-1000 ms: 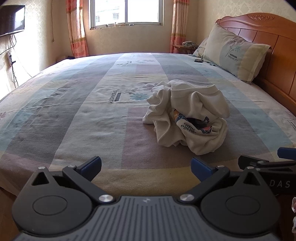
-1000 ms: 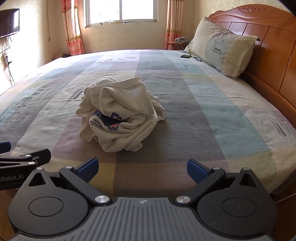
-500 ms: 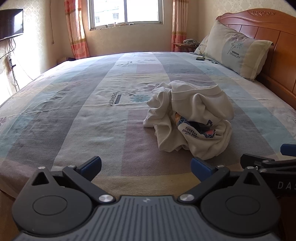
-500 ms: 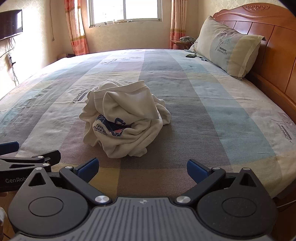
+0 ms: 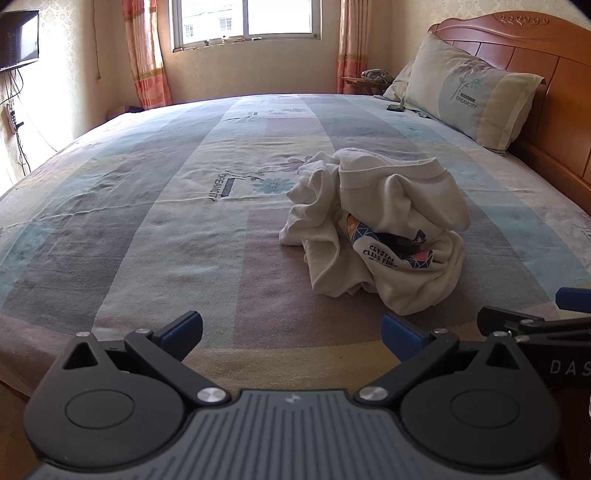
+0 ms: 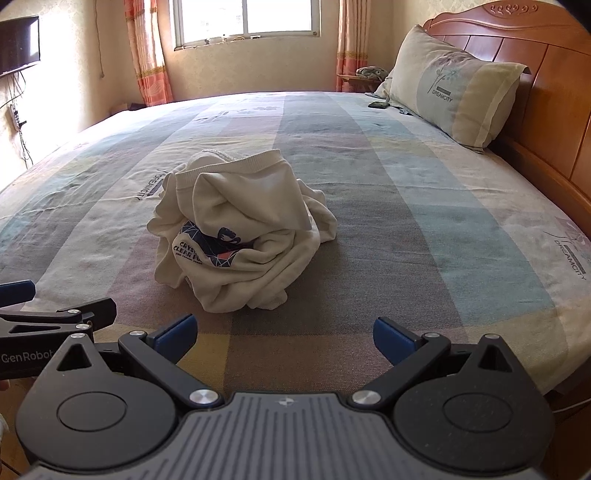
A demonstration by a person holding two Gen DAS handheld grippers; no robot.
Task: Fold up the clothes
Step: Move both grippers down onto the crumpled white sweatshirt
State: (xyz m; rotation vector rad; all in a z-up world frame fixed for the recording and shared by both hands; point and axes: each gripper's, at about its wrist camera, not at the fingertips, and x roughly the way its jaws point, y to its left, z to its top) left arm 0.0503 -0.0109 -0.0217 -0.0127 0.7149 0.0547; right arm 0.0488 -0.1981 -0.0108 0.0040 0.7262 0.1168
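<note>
Far to my left a television (image 5: 19, 38) hangs on the wall, with cables trailing down below it. Next comes an orange curtain (image 5: 147, 55) beside the window (image 5: 245, 20), and a second curtain (image 5: 349, 44) on the window's other side.

My left gripper (image 5: 291, 328) hangs over the near edge of the bed (image 5: 147, 221), its jaws spread wide and holding nothing. The blue pads (image 5: 183, 326) stand well apart from each other, above the striped bedsheet.

Ahead and a little right of that gripper lies the white shirt (image 5: 373, 229), crumpled in a heap on the bed. It has a ribbed collar on top and a dark printed patch with lettering in the folds. Neither gripper touches it.

My right gripper (image 6: 284, 334) is likewise released, jaws wide apart and empty, over the near edge of the bed. From its camera the shirt (image 6: 240, 229) sits ahead and slightly left. The left gripper's black arm shows at that view's left edge, just beside mine.

Further right a small dark object (image 6: 378, 105) lies on the sheet near the pillow (image 6: 454, 85). The pillow leans against the wooden headboard (image 6: 546, 66) along the right side.
</note>
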